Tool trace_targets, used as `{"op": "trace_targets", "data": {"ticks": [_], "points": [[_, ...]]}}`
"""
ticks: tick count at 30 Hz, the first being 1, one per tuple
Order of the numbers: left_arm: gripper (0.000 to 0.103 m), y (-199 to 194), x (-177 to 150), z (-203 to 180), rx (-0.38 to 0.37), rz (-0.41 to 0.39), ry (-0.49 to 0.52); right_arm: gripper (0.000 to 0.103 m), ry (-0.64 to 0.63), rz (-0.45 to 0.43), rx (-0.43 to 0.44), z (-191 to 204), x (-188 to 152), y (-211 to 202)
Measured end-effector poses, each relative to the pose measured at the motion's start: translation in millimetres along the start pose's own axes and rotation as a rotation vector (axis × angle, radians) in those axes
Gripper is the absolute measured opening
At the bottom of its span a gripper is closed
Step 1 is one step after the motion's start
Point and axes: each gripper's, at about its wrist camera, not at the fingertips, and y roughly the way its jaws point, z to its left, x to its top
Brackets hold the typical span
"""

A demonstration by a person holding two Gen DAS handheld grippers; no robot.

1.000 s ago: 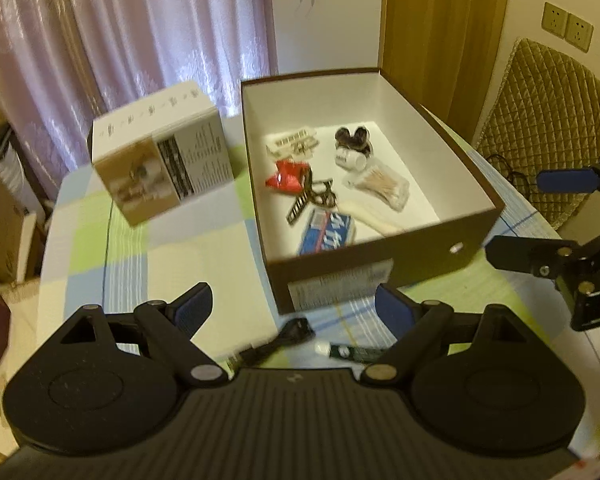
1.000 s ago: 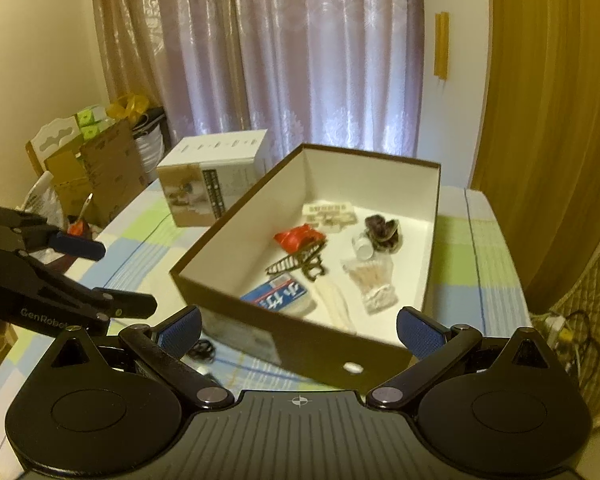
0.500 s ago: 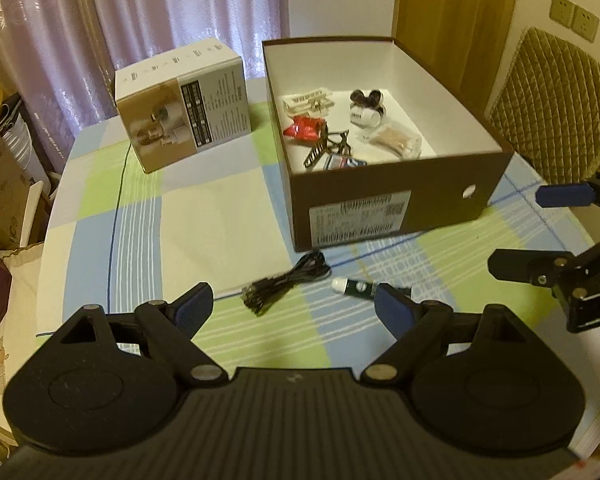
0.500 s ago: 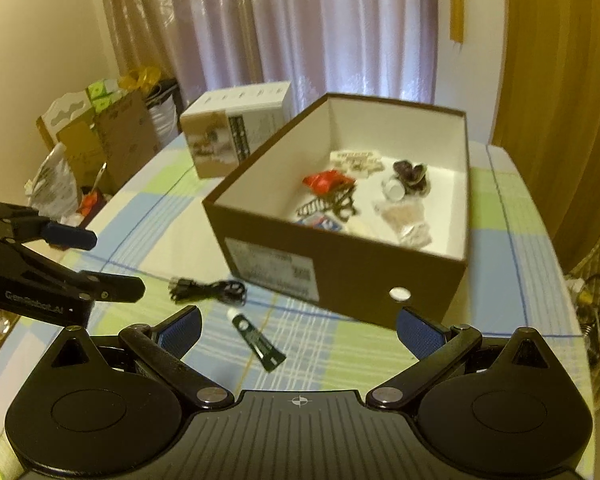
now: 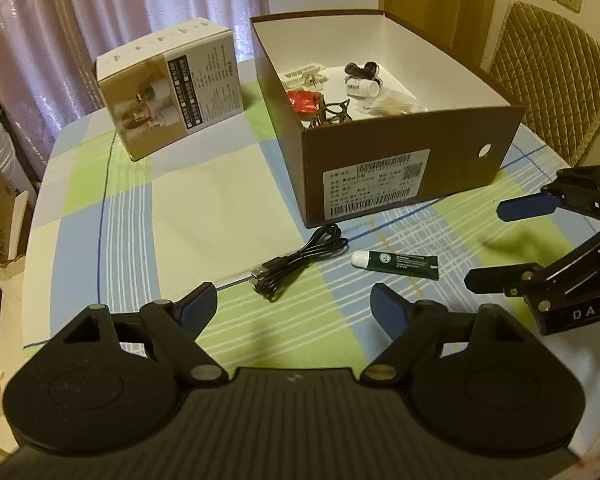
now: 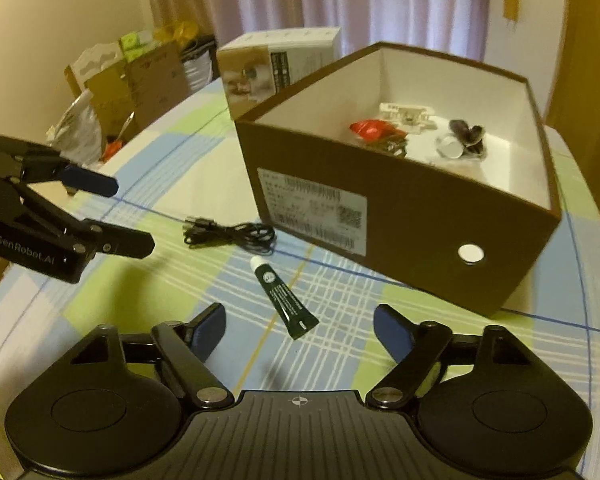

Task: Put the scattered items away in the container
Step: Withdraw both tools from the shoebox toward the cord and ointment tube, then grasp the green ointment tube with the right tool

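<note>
Our left tongs (image 5: 294, 304) are wide apart and hold nothing. They hang over the desk (image 5: 204, 200), above its checked cloth. Our right tongs (image 6: 300, 324) are wide apart too, and hold nothing.

Just past the left tongs lies a black cable (image 5: 300, 262), bunched up in a loop. Right beside it lies a green tube (image 5: 396, 264) with a white cap. The tube sits between the fingers of the right tongs as that camera looks down, a bit ahead of them. The cable and tube do not touch. Both lie near the front wall of the brown box (image 5: 400, 172), the side with the white label.

The box is open on top. Inside we see a red thing (image 5: 302, 100), a black clip (image 5: 332, 114) and some small white bits.

A white carton (image 5: 168, 88) stands to the left of the box, well apart from it. There is bare cloth between them, and more bare cloth to the left of the cable. The desk edge curves round on the left.
</note>
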Motion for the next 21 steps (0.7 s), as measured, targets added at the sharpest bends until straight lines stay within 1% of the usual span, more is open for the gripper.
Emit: {"op": "trace_targets", "data": {"ticks": [1, 2, 7, 13, 17, 20, 21], "points": [[0.080, 4, 0, 1, -0.002, 0.003, 0.007, 0.070, 0.000, 0.004, 0.005, -1, 0, 3], [0.079, 8, 0, 3, -0.005, 0.007, 0.012, 0.069, 0.001, 0.010, 0.010, -2, 0, 7], [0.075, 30, 4, 9, -0.025, 0.026, 0.047, 0.056, -0.029, 0.032, 0.023, -4, 6, 26], [0.072, 52, 9, 10, -0.035, 0.048, 0.117, 0.046, -0.080, 0.052, 0.029, -3, 9, 51], [0.072, 61, 12, 11, -0.048, 0.058, 0.134, 0.043, -0.125, 0.062, 0.040, 0, 10, 63], [0.072, 66, 12, 10, -0.051, 0.062, 0.151, 0.039, -0.156, 0.060, 0.058, 3, 9, 68], [0.072, 68, 13, 10, -0.053, 0.065, 0.156, 0.036, -0.163, 0.058, 0.065, 4, 9, 69]]}}
